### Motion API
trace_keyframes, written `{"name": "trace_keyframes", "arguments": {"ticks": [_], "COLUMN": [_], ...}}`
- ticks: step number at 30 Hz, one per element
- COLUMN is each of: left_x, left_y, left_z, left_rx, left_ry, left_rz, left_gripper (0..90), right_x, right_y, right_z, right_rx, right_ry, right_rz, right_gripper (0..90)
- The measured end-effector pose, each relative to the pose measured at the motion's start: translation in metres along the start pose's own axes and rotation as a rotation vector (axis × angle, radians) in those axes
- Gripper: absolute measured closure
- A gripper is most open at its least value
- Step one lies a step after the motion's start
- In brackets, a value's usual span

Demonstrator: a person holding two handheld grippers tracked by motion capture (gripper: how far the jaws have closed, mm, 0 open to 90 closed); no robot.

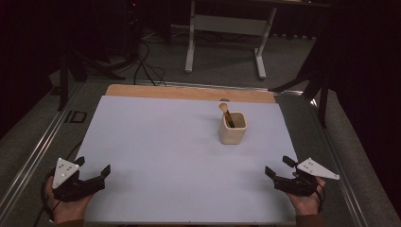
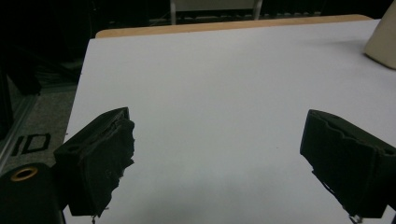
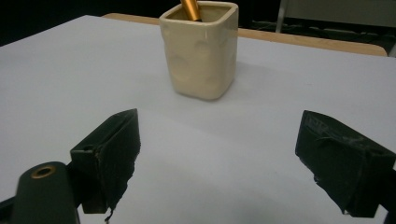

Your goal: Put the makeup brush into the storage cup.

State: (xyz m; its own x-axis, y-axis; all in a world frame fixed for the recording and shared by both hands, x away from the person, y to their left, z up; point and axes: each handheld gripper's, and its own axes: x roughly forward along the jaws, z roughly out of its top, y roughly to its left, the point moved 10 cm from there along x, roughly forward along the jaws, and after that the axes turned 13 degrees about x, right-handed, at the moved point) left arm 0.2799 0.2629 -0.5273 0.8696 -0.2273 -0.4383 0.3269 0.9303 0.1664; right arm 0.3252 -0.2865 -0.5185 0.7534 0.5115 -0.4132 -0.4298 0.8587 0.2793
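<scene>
One marking legible: "ID" in dark block letters, lying on the grey floor strip beside the table edge, just left of the left gripper and its left jaw in the left gripper view. Seen again in the high view as a dark outlined mark ahead of the same gripper, too small there to read. Nothing else readable

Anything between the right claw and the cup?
Nothing: bare white table sheet runs from the open right claw to the cup, seen in the right gripper view.
</scene>
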Motion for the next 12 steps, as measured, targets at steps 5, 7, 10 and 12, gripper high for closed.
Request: {"name": "trace_keyframes", "arguments": {"ticks": [5, 7, 10, 12], "left_x": [-0.0006, -0.0004, -0.0007, -0.0007], "left_y": [-0.0001, -0.0007, -0.0007, -0.0001], "left_z": [0.0000, 0.0000, -0.0002, -0.0007], "left_rx": [0.002, 0.003, 0.005, 0.006], "left_ry": [-0.001, -0.001, -0.001, 0.001], "left_rz": [-0.002, -0.002, -0.003, -0.001], "left_gripper": [9.8, 9.8, 9.8, 9.8], "right_x": [-0.0031, -0.0031, -0.0030, -0.0027], "right_y": [0.0031, 0.0030, 0.0027, 0.0029], "right_z": [-0.0028, -0.0036, -0.0035, -0.0026], "right_rx": [-0.025, -0.026, -0.024, -0.029], "right_ry": [-0.003, 0.000, -0.003, -0.006], "right_rz": [0.002, 0.002, 0.004, 0.010], "right_gripper": [13.0, 13.0, 12.8, 12.7]}}
